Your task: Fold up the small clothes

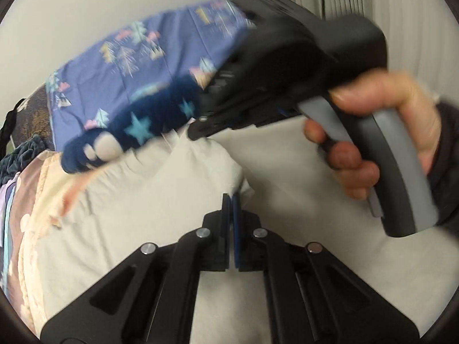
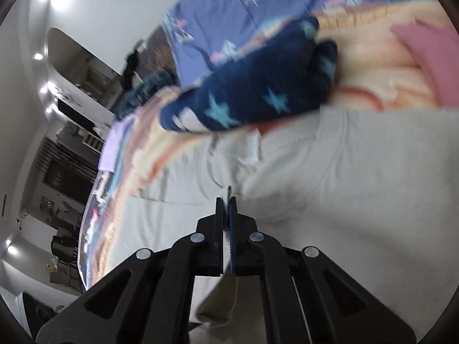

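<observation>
A pale grey-beige garment [image 1: 178, 177] lies spread on the bed. My left gripper [image 1: 231, 197] is shut on a corner of it. My right gripper [image 2: 226, 200] is shut on another edge of the same garment [image 2: 330, 177], with cloth hanging between its fingers. In the left wrist view the right gripper's black body [image 1: 287, 66] and the hand holding it fill the upper right. A navy fleece item with light blue stars [image 1: 137, 126] lies just beyond the garment; it also shows in the right wrist view [image 2: 252, 91].
A blue patterned sheet [image 1: 137, 57] covers the far part of the bed. A cream and peach blanket [image 2: 373, 66] lies under the clothes, with a pink cloth [image 2: 430, 54] at the right. Dark furniture and a doorway [image 2: 71, 91] stand beyond the bed's left edge.
</observation>
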`<state>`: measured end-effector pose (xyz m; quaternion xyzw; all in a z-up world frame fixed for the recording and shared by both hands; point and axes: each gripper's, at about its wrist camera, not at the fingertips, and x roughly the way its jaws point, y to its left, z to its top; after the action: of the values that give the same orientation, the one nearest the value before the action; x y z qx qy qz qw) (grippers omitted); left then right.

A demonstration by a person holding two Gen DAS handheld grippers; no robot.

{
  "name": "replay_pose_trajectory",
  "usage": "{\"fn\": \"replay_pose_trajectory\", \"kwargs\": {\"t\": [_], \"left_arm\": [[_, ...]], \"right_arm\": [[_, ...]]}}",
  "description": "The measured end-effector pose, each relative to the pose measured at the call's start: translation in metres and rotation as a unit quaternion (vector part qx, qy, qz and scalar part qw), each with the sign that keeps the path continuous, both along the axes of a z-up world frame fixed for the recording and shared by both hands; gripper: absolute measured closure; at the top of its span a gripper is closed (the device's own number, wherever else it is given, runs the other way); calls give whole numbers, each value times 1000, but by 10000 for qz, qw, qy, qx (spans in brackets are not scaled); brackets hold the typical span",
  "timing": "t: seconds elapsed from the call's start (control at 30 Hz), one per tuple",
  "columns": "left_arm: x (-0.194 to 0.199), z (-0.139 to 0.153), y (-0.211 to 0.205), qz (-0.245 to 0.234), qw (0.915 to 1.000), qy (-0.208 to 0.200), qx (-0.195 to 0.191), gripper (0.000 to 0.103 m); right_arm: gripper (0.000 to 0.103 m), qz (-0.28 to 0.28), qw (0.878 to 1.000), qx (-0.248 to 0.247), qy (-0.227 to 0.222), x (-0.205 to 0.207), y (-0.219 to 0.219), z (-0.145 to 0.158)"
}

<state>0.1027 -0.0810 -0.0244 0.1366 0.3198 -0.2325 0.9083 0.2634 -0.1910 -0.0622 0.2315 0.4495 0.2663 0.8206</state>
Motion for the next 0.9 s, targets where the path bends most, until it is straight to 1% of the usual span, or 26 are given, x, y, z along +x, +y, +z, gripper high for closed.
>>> {"fn": "replay_pose_trajectory", "kwargs": {"t": [0.07,0.13,0.2,0.27,0.33,0.43,0.5,0.53,0.57,0.6,0.63,0.67,0.7,0.77,0.8,0.83,0.87,0.9], "left_arm": [[-3,23,3,-55,9989,-87,-447,101],[-8,42,0,-196,9964,-166,-804,101],[-13,52,-11,-365,9949,-225,-915,101],[-16,48,-29,-509,9950,-234,-822,101],[-12,33,-48,-552,9958,-59,-734,101],[-4,4,-65,-633,9946,371,-730,101],[-5,-8,-67,-681,9937,513,-723,101],[-8,-10,-67,-695,9938,516,-692,99],[-10,-11,-63,-650,9947,470,-645,97],[-11,-9,-57,-603,9953,423,-623,81],[-15,-6,-46,-531,9959,341,-646,60],[-19,-3,-35,-398,9969,219,-636,52],[-22,-3,-26,-291,9977,107,-597,49],[-27,0,3,-49,9989,-57,-466,47],[-31,0,19,149,9991,-106,-386,43],[-32,-1,39,466,9985,-140,-267,42],[-26,-4,60,763,9968,-125,-188,42],[-21,-7,82,1074,9940,-60,-175,42]], "right_arm": [[100,-5,9996,148,-252,-9,-11,25],[100,-36,9984,179,-534,-19,-25,50],[100,-126,9974,138,-695,-27,-40,64],[100,-275,9961,-61,-841,-35,-59,70],[100,-446,9954,-320,-781,-36,-70,61],[100,-648,9948,-629,-476,-40,-90,29],[100,-775,9935,-783,-290,-43,-100,9],[100,-869,9922,-866,-207,-45,-106,-1],[100,-917,9917,-884,-160,-47,-110,-6],[100,-953,9921,-816,-84,-48,-115,-11],[98,-1001,9919,-774,-43,-50,-118,-13],[96,-1090,9910,-782,-6,-51,-121,-14],[96,-1164,9899,-805,17,-54,-124,-13],[96,-1124,9909,-746,-30,-61,-126,-9],[96,-1074,9914,-744,-59,-65,-126,-7],[95,-993,9920,-769,-101,-72,-125,-5],[91,-895,9927,-802,-128,-76,-122,-4],[88,-811,9933,-816,-128,-79,-118,-4]]}}
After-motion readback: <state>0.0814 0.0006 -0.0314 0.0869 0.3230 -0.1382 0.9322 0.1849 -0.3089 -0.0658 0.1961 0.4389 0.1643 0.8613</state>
